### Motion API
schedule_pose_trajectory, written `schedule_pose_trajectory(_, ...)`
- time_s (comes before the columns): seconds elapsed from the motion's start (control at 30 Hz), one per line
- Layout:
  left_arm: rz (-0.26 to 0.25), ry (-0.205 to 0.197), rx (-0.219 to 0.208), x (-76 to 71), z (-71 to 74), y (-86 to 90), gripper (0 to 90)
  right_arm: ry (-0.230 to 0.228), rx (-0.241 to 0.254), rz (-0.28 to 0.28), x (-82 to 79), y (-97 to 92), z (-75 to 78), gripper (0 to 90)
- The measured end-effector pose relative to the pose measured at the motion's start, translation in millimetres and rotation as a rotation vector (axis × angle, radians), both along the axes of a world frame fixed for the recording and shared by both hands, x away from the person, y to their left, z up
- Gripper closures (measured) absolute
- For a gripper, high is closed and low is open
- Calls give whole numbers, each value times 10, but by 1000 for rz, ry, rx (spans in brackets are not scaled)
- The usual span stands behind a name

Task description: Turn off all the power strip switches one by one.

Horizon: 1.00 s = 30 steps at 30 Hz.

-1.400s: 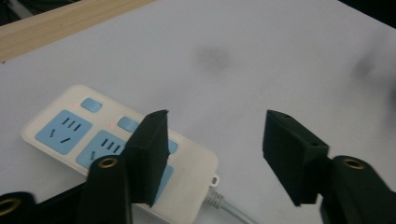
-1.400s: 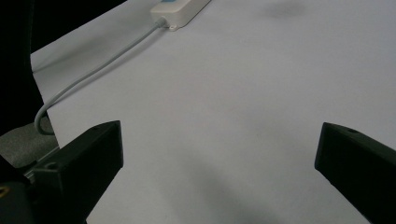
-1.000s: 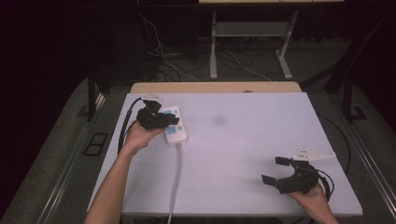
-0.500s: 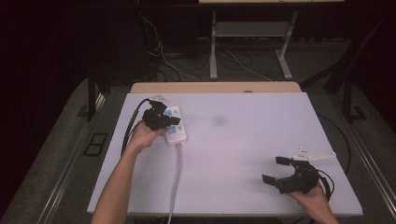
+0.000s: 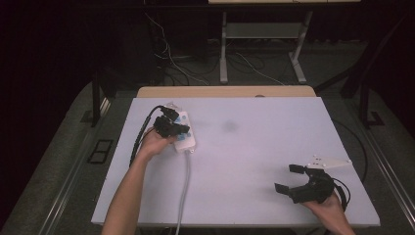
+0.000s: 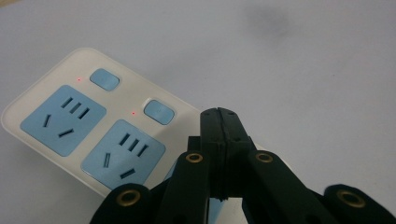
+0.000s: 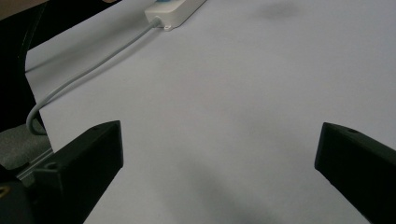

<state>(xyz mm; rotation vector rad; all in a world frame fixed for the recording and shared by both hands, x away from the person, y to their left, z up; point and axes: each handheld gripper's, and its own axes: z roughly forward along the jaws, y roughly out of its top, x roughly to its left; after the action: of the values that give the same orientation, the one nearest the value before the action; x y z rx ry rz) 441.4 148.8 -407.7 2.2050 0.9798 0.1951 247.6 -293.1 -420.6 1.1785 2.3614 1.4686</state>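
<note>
Your left gripper [image 6: 219, 114] has its jaws pressed together with nothing between them, the tips poised over the white power strip [image 6: 88, 126] just beside its second blue switch [image 6: 159, 111]. That strip lies at the table's [image 5: 254, 147] far left, its grey cord [image 5: 185, 191] trailing to the near edge. Your right gripper [image 5: 292, 178] rests well apart at the near right, jaws spread wide over bare tabletop.

Power strip [image 5: 184, 135] on the table [image 5: 254, 161] at its left, far part, left gripper [image 5: 170, 128] over the strip, its cord [image 5: 185, 188] running back to the near edge, right gripper [image 5: 293, 182] at the near right, well apart.
</note>
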Motion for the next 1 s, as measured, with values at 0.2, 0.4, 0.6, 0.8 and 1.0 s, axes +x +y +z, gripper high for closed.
schedule_pose_trajectory(0.2,-12,16,6,22,-52,-16,892,-1,-2,-2,-2,-5,-2,10)
schedule_pose_trajectory(0.4,-9,29,-10,36,-70,-36,892,1,-2,-3,-2,-10,-3,10)
schedule_pose_trajectory(0.6,-18,29,-8,35,-72,-26,894,2,2,-3,-3,-21,-3,10)
schedule_pose_trajectory(0.8,-23,27,-10,34,-78,-20,896,0,2,-1,-6,-23,-1,10)
schedule_pose_trajectory(1.0,-13,45,-35,44,-93,7,899,-3,1,-2,-5,-28,3,10)
